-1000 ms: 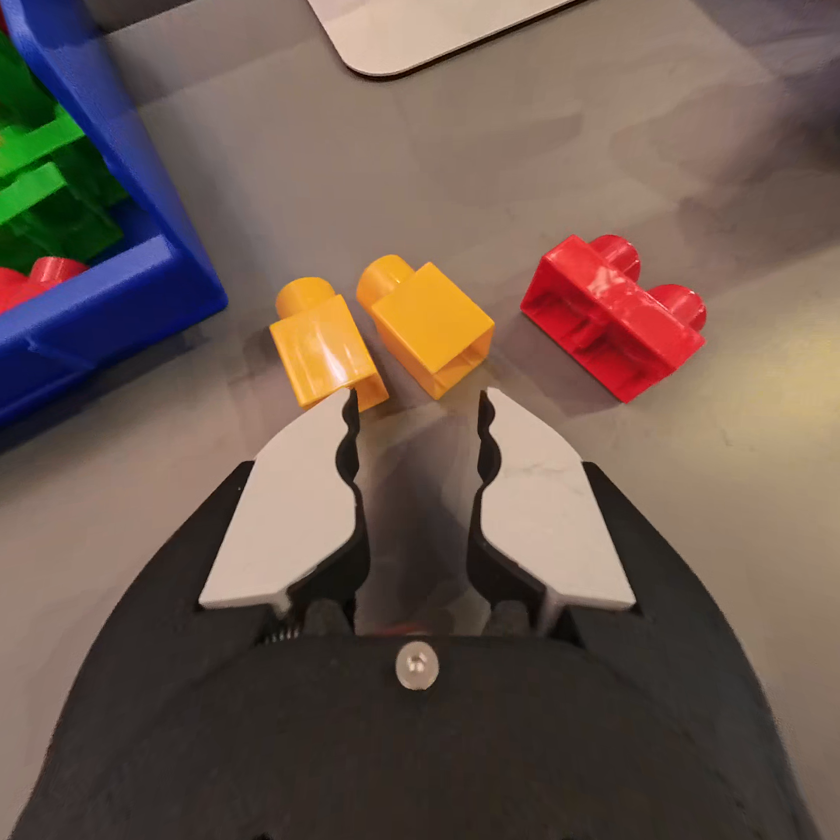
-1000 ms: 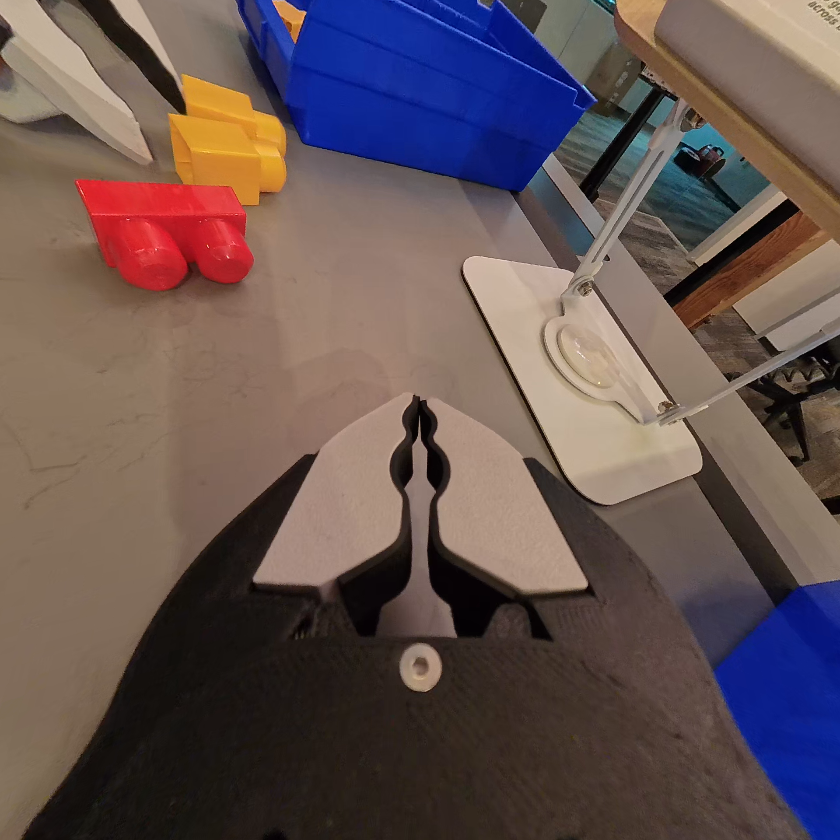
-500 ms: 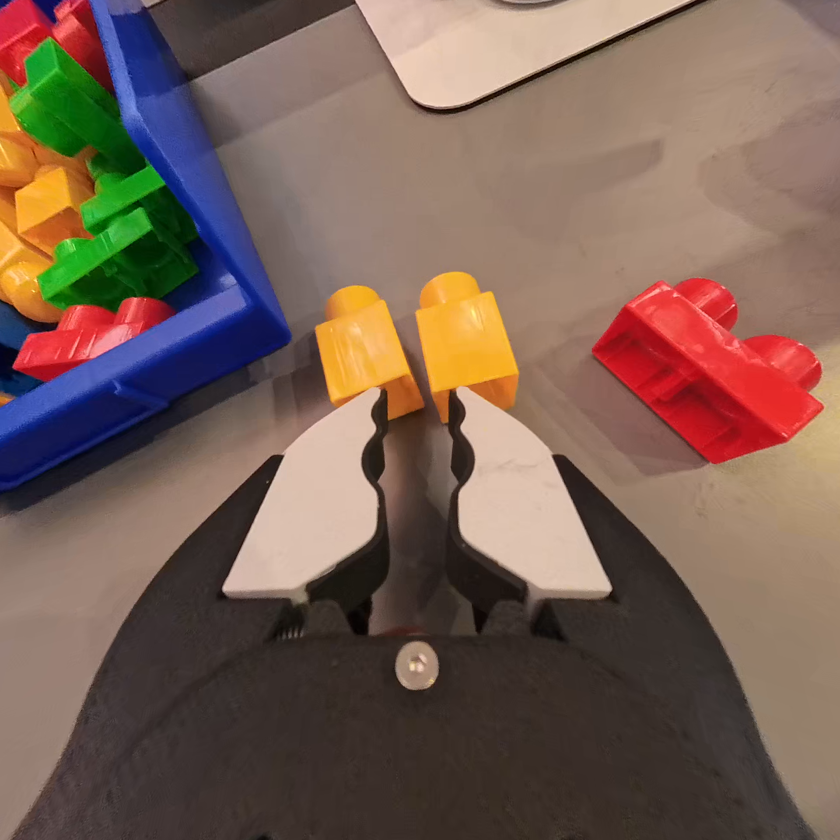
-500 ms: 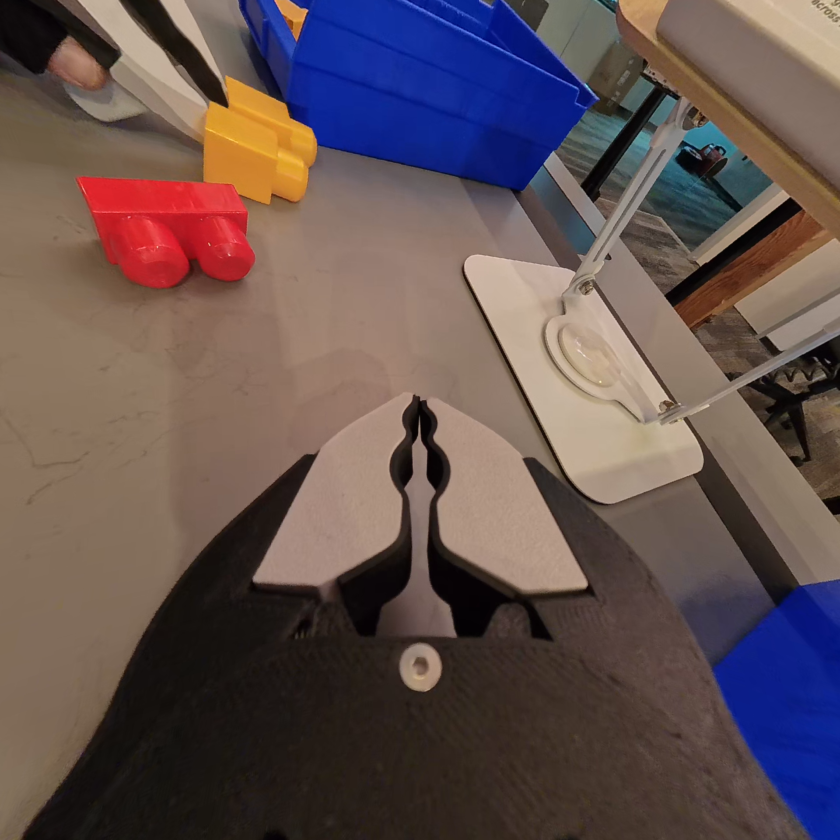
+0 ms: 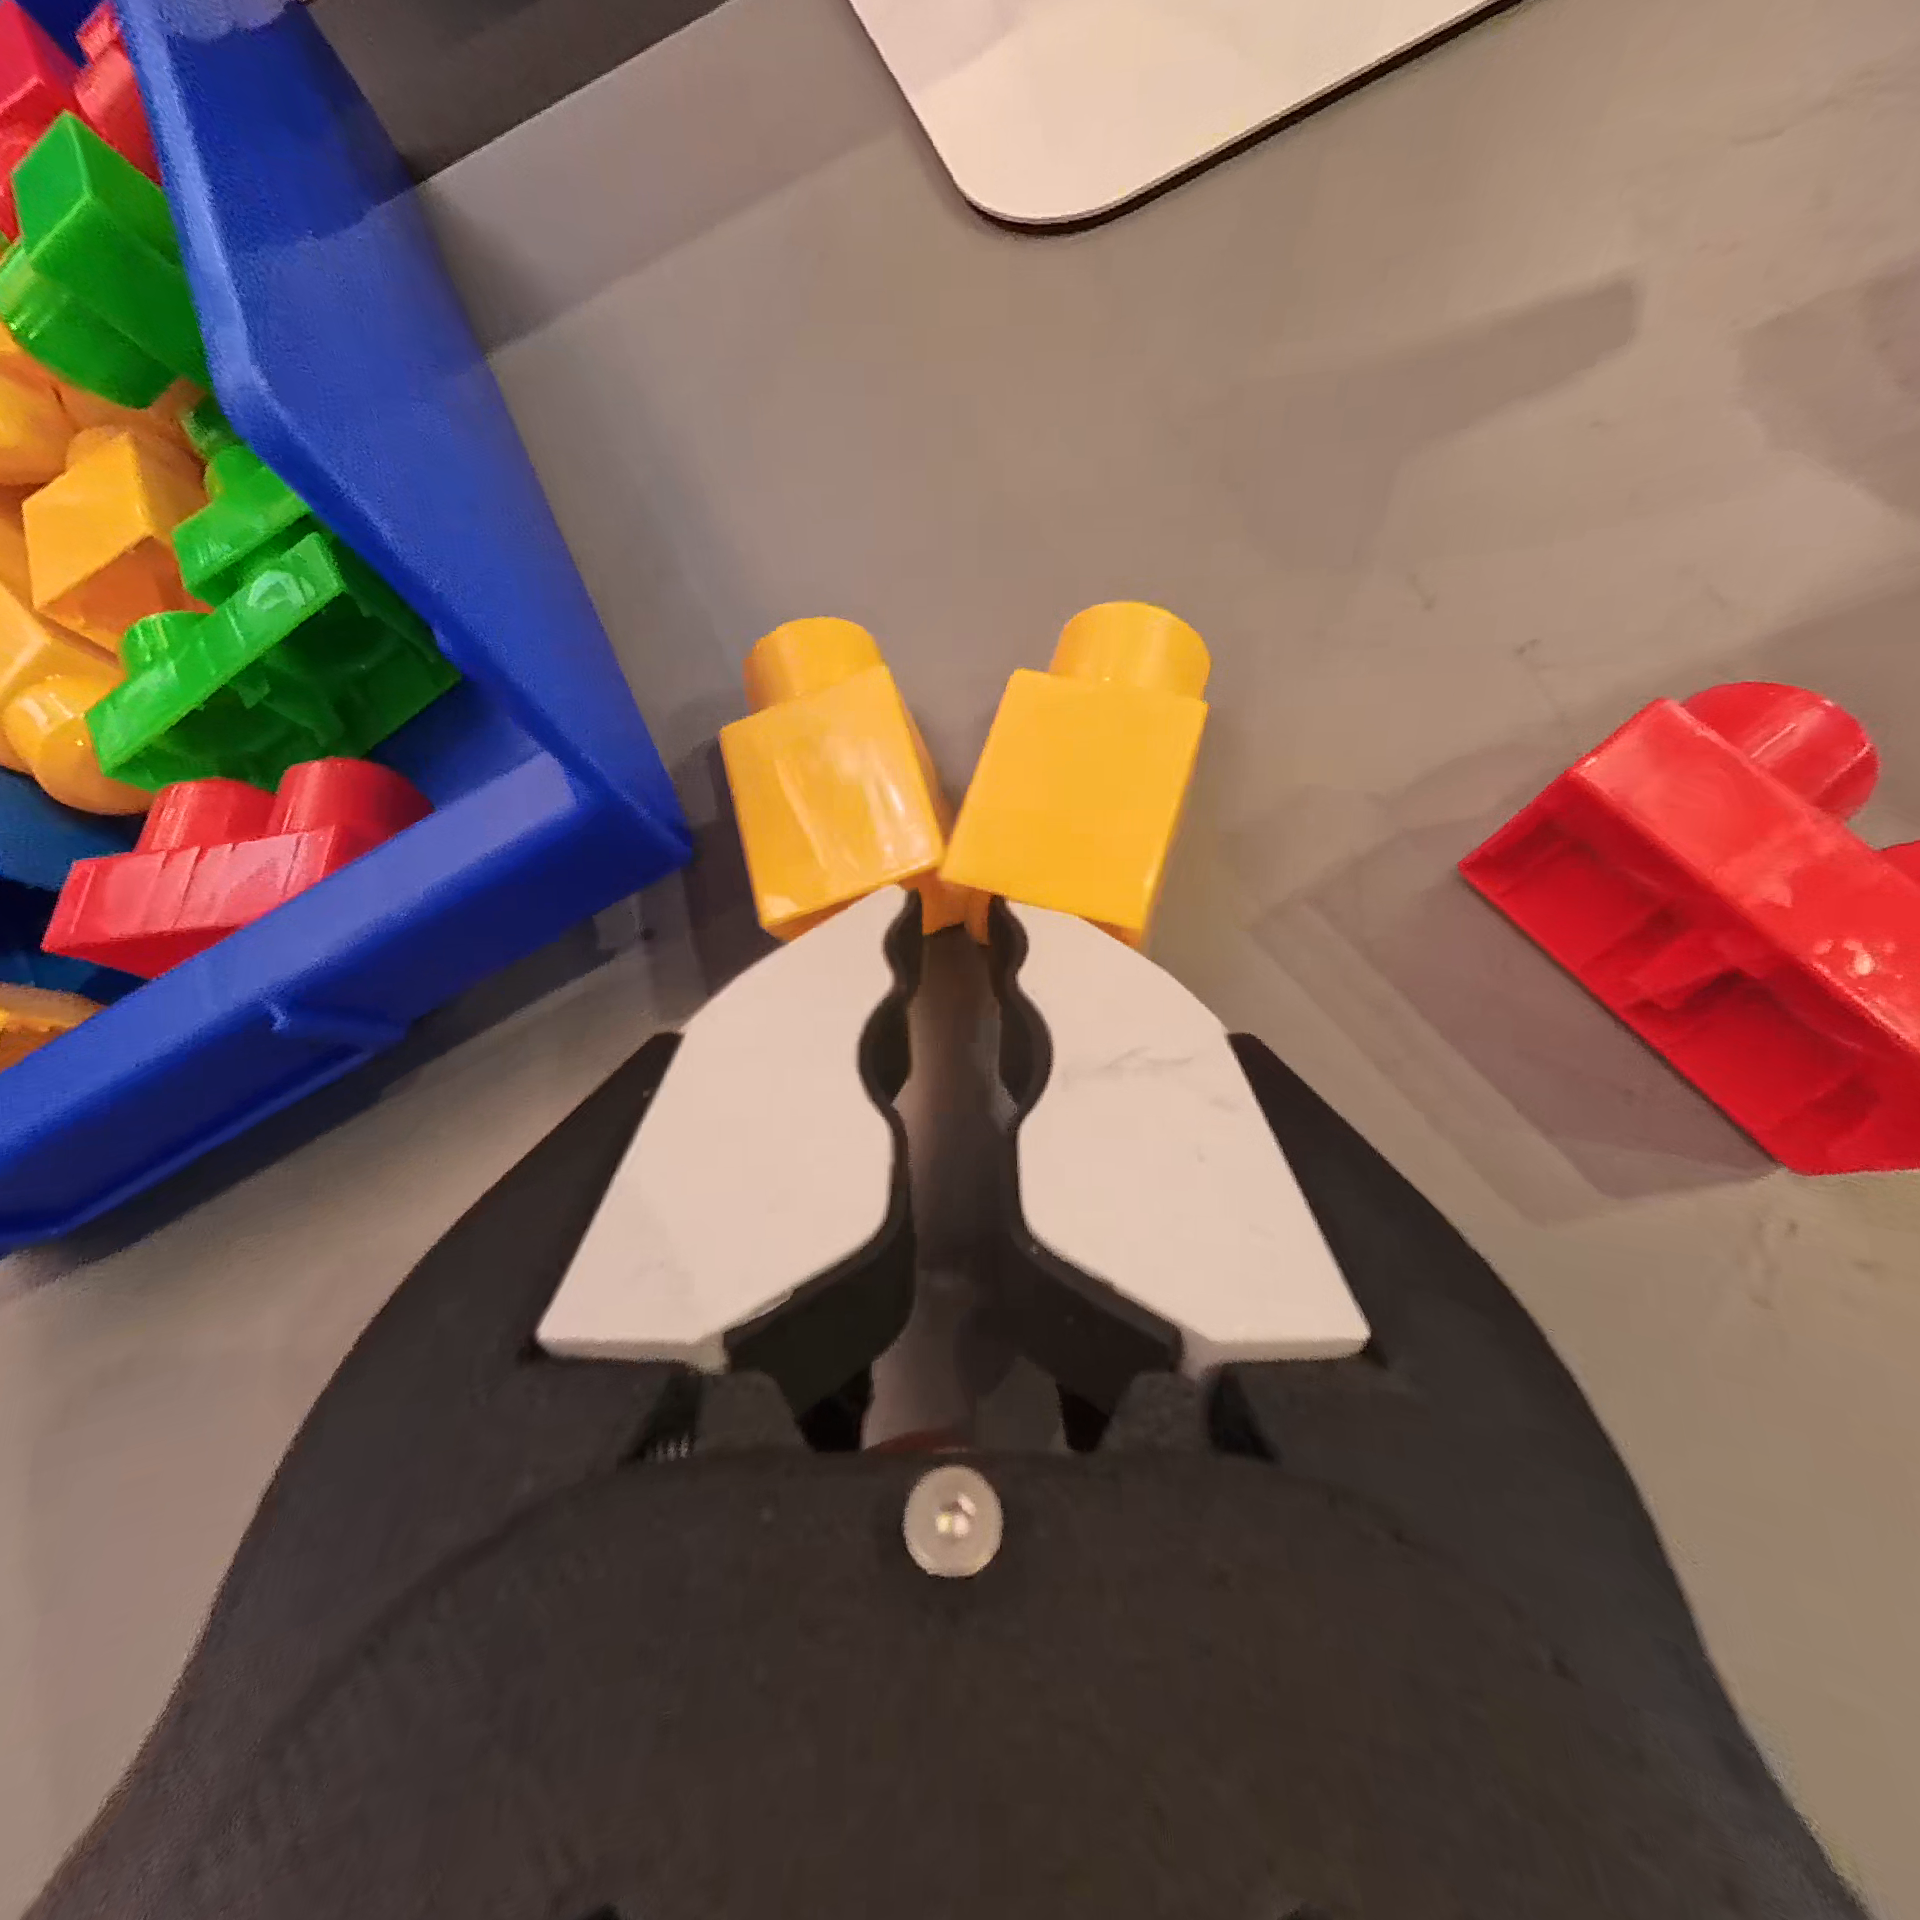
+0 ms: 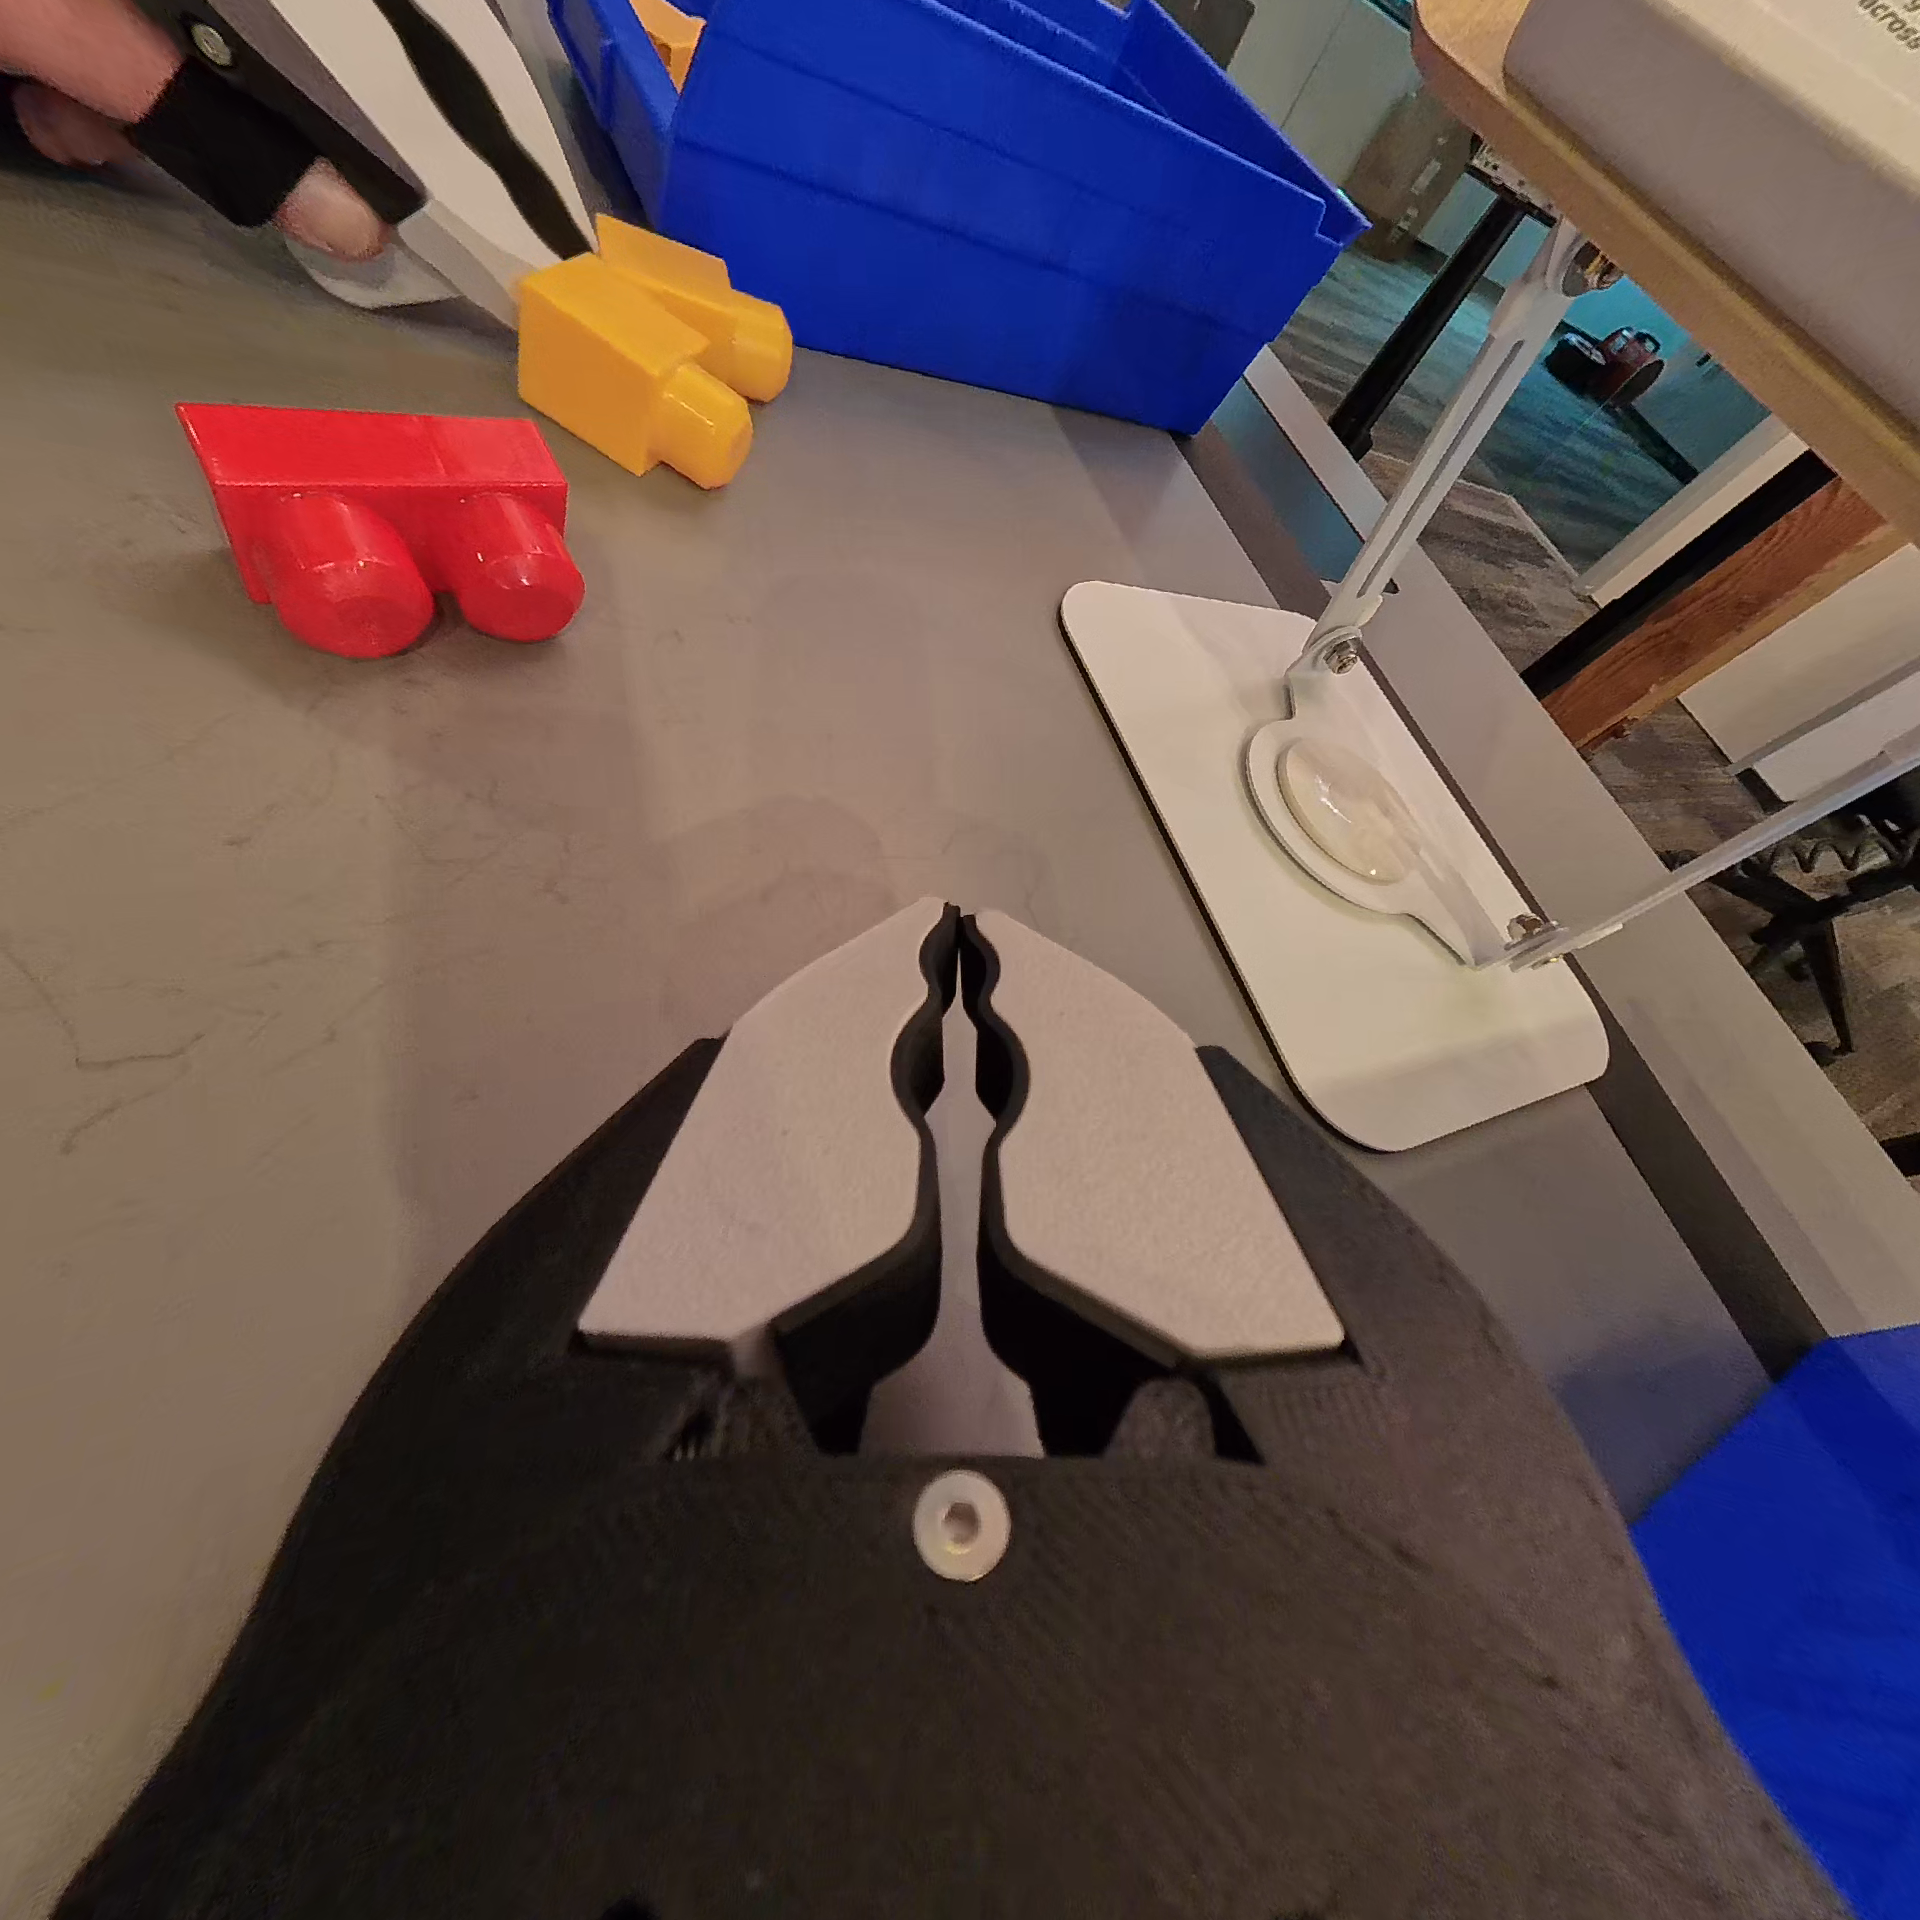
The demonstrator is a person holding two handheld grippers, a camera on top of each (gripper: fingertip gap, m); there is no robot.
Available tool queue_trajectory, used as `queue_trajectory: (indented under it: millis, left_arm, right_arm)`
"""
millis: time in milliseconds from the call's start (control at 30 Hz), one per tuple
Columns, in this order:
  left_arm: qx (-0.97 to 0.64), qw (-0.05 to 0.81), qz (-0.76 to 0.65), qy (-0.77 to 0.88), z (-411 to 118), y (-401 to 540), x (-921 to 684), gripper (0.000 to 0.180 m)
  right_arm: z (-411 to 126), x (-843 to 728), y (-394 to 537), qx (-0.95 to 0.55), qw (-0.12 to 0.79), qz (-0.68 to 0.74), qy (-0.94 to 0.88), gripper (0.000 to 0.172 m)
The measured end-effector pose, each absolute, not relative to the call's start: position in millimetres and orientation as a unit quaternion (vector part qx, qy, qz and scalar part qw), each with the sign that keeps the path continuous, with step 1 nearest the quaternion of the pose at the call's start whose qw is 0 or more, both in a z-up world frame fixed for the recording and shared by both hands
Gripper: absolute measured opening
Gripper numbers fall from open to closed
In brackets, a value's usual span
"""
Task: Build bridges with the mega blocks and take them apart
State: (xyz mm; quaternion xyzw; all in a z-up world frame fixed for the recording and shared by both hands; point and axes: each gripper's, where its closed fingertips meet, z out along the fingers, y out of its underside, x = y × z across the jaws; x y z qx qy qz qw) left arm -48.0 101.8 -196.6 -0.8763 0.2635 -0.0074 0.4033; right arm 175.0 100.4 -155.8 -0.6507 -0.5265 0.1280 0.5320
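Left fingers narrowed, pinching walls of two yellow blocks; one red block; right fingers pressed together.

black textured gripper body, pale grey wedge fingers with wavy black inner edges, one silver screw

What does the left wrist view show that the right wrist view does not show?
Only the left wrist view: the green, yellow and red blocks inside the blue bin.
Only the right wrist view: the person's hand, the stand's arms, the room beyond the table's edge.
Both: two yellow blocks, the red block, the white base plate.
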Motion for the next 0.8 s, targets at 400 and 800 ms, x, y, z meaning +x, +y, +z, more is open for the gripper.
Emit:
queue_trajectory:
  millis: [400,800]
  left_arm:
    - [-0.869,0.416,-0.001,0.269,-193.3,110.0,-48.8,0.002]
    - [-0.879,0.400,0.011,0.258,-198.8,117.1,-53.0,0.017]
  right_arm:
    - [-156.1,175.1,100.3,-0.651,0.531,0.128,-0.527,0.000]
    - [-156.5,175.1,100.5,-0.651,0.530,0.127,-0.528,0.000]
